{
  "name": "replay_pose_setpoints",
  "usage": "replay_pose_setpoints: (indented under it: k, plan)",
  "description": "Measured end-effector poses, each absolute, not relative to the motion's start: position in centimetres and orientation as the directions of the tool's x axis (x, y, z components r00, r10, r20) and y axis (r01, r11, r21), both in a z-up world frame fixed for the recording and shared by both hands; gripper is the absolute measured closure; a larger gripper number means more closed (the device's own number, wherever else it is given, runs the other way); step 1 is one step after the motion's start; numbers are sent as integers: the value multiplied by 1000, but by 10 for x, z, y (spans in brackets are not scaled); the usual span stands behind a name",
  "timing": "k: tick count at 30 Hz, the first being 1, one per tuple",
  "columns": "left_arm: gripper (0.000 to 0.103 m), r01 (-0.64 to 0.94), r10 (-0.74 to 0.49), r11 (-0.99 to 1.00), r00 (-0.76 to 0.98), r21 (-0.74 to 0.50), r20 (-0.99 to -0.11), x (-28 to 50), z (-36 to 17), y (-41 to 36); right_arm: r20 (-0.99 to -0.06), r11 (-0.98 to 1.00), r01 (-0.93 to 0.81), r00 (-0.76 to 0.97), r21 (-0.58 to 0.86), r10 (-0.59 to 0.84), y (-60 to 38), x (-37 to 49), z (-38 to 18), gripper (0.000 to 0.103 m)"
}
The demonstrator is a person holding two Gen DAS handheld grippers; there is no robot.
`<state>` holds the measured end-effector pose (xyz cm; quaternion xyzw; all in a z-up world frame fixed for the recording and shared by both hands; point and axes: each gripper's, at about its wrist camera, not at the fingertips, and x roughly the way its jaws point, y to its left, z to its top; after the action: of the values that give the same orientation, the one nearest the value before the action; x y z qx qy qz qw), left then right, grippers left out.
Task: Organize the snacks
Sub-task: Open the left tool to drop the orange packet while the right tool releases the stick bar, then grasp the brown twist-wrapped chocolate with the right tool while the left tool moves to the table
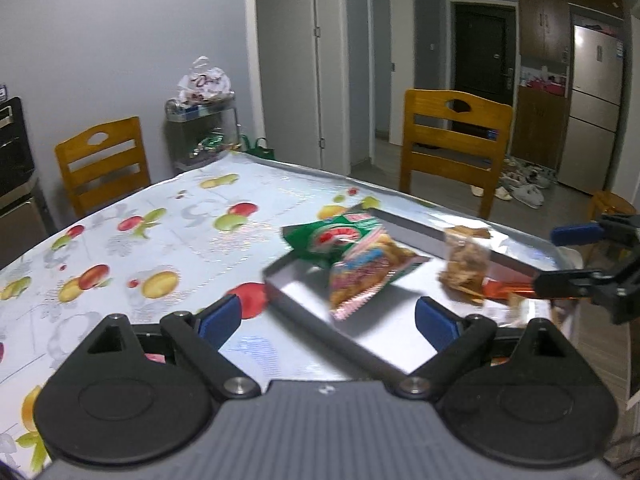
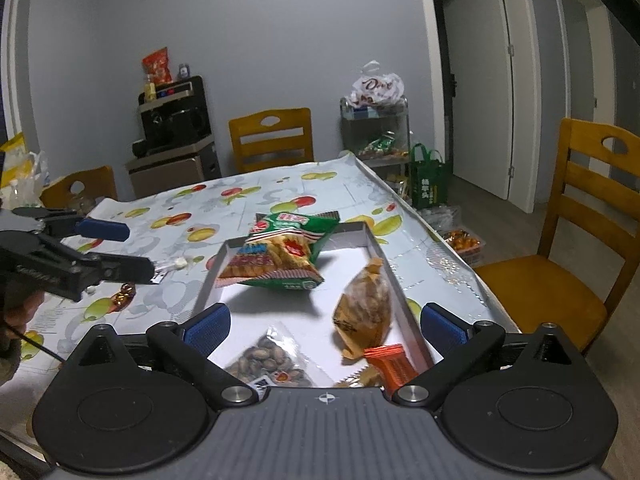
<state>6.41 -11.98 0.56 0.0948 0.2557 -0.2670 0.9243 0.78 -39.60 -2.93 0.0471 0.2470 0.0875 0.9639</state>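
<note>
A shallow grey tray [image 2: 394, 280] [image 1: 304, 308] lies on the fruit-print tablecloth. A green chip bag [image 2: 280, 254] [image 1: 352, 256] rests tilted over the tray's far end. In the tray also lie a clear brown snack bag [image 2: 364, 312] [image 1: 466, 268], a bag of nuts [image 2: 268, 364] and an orange packet [image 2: 394, 366] [image 1: 506, 290]. My left gripper [image 1: 328, 320] is open and empty, just short of the tray; it also shows in the right wrist view [image 2: 136, 250]. My right gripper [image 2: 326, 322] is open and empty over the tray's near end; it also shows in the left wrist view [image 1: 560, 256].
Small wrapped sweets [image 2: 124, 294] and a white scrap [image 2: 176, 266] lie on the cloth left of the tray. Wooden chairs [image 1: 452, 148] [image 2: 560, 240] stand around the table. A metal rack with a white bag [image 2: 376, 128] stands by the far wall.
</note>
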Motion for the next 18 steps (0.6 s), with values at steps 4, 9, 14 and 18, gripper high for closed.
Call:
replay_pose_setpoints:
  k: [4,9,14,18]
  plan:
    - [8,496,-413,868,744,19,-525,80,-5,-100,-473,974,-166,854,151,219,-379,10,-24,0]
    - [8,367,-313,930,804,7,-505,103,-19,-56,-459,963,-230,847,137,268,-340,15,-14,0]
    - [8,211,-215,975,844,-65,-491,124,-33,1,-479,946,-309,818,101,318,-291,29,-10,0]
    - [8,108,-153,987,860,-120,-486,132,-33,48,-492,923,-371,787,103,372,-248,47,-11,0]
